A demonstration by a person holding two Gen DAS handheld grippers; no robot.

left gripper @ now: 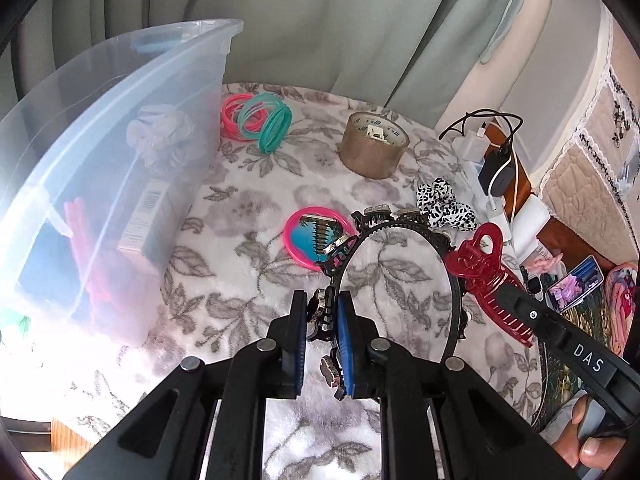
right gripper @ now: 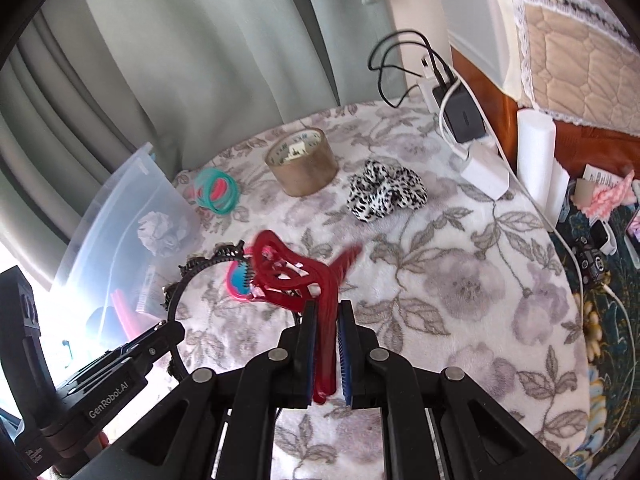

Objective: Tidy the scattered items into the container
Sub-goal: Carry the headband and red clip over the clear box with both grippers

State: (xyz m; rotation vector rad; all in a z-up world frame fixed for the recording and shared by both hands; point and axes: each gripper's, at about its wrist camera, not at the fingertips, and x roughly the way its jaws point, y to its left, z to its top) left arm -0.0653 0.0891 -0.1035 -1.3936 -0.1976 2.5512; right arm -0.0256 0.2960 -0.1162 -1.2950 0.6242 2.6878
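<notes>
Both carried pieces need to travel left and clear the tall wall of the clear plastic bin (left gripper: 120, 92) before release, I'd say; the headband's wide arc could catch on the rim, so tipping it in end-first looks wise. The left gripper (left gripper: 322, 336) is clamped on one side of the black jewelled headband (left gripper: 400, 228), which loops out ahead of it above the floral tabletop (left gripper: 248, 264). The right gripper (right gripper: 326, 344) pinches the red claw clip (right gripper: 292, 276), held just beside the headband's far side. The bin stands to the left.
</notes>
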